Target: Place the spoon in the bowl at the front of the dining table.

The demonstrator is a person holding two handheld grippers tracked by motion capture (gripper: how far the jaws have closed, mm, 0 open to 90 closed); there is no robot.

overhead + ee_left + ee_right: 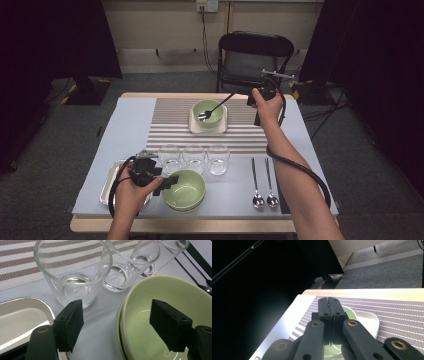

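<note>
Black right fingers [329, 315] pinch a spoon [216, 106], traceable from above; left fingers [117, 326] spread.

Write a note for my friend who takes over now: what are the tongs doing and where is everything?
Right tongs: shut on a spoon, its tip in the far green bowl on the white tray.
Left tongs: open, straddling the rim of the near green bowls, gripping nothing.
Three empty glasses stand beside them; two spoons lie to the right.
Done: one bowl and spoon set on the striped mat.
Left: likely the stacked bowls, glasses, spare spoons.
</note>
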